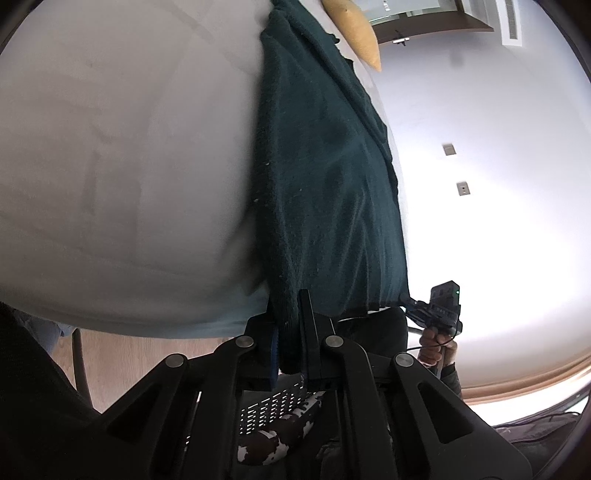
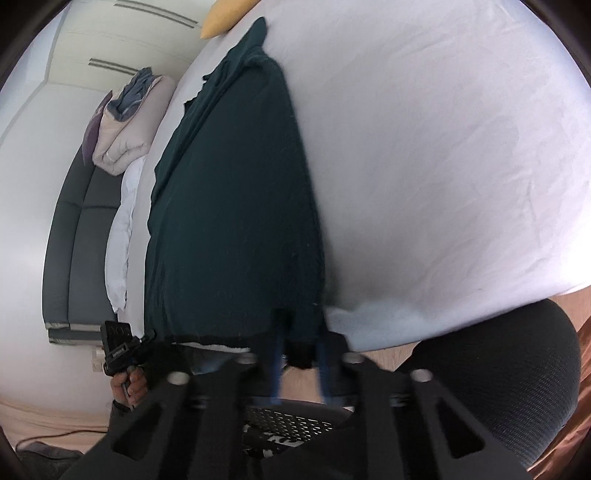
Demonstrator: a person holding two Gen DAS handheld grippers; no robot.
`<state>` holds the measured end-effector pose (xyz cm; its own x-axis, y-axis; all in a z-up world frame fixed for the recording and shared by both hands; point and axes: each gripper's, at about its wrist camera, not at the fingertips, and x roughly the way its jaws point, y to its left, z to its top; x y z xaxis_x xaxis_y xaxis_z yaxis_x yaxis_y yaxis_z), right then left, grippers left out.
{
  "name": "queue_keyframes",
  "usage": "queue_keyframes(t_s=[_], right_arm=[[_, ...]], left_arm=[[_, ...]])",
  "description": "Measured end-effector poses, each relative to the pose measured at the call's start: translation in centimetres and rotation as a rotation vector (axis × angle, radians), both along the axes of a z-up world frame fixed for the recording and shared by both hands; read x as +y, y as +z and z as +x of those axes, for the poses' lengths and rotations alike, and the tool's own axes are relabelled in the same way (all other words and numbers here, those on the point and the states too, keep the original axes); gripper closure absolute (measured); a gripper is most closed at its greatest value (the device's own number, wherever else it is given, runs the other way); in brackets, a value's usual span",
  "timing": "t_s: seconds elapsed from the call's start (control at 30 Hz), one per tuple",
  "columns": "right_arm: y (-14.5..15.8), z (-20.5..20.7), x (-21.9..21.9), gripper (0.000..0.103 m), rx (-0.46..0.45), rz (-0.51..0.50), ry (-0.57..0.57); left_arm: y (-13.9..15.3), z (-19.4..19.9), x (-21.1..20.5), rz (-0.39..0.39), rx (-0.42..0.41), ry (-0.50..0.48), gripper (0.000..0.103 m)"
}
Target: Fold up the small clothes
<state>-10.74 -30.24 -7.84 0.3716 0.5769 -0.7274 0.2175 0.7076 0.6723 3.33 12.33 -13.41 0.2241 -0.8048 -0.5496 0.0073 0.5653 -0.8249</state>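
A dark teal garment (image 1: pixel 325 177) lies stretched along the white bed (image 1: pixel 122 166), its near hem at the bed's edge. My left gripper (image 1: pixel 290 325) is shut on one near corner of the garment. My right gripper (image 2: pixel 299 332) is shut on the other near corner of the garment (image 2: pixel 236 206), which lies on the bed (image 2: pixel 443 166). Each view shows the other gripper at the far hem corner: the right one in the left wrist view (image 1: pixel 439 306), the left one in the right wrist view (image 2: pixel 122 347).
A yellow pillow (image 1: pixel 358 29) lies at the bed's far end. Folded bedding (image 2: pixel 125 122) and a dark headboard (image 2: pixel 70 236) stand beside the bed. A perforated basket (image 1: pixel 273 406) with cow-print cloth (image 1: pixel 280 435) sits below. A black chair back (image 2: pixel 498 369) is at right.
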Motion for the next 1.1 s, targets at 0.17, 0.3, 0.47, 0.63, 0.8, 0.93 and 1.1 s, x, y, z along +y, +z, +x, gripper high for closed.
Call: queue_keyframes(t_s=[0.17,0.3,0.47,0.63,0.8,0.93,1.1], right_arm=[[1.4,0.3,0.5,0.095,-0.061,-0.011,0.010],[3.4,1.2,1.1,0.096,-0.136,0.017,0.019],[6.5,3.4,1.7,0.096,-0.249,0.071,0.021],[8.6,7.7,2.1,0.096,-0.334,0.131,-0.029],[10.4,13.6,2.2,0.096,-0.374,0.127,-0.077],[11.2,18.5,2.1,0.096,-0.381,0.104,-0.108],[11.5,24.5,1.4,0.096,-0.376,0.070,-0.154]], left_arm=[[0.5,0.1,-0.2,-0.004,-0.029,0.013,0.097],[2.4,0.7,0.1,-0.037,-0.077,0.039,0.097],[6.2,2.6,0.8,-0.086,-0.165,0.077,0.097],[9.1,5.8,1.5,-0.110,-0.234,0.128,0.097],[11.5,10.6,1.9,-0.089,-0.284,0.169,0.097],[11.9,15.1,2.8,-0.091,-0.268,0.213,0.097],[12.0,21.7,2.8,-0.075,-0.252,0.253,0.097]])
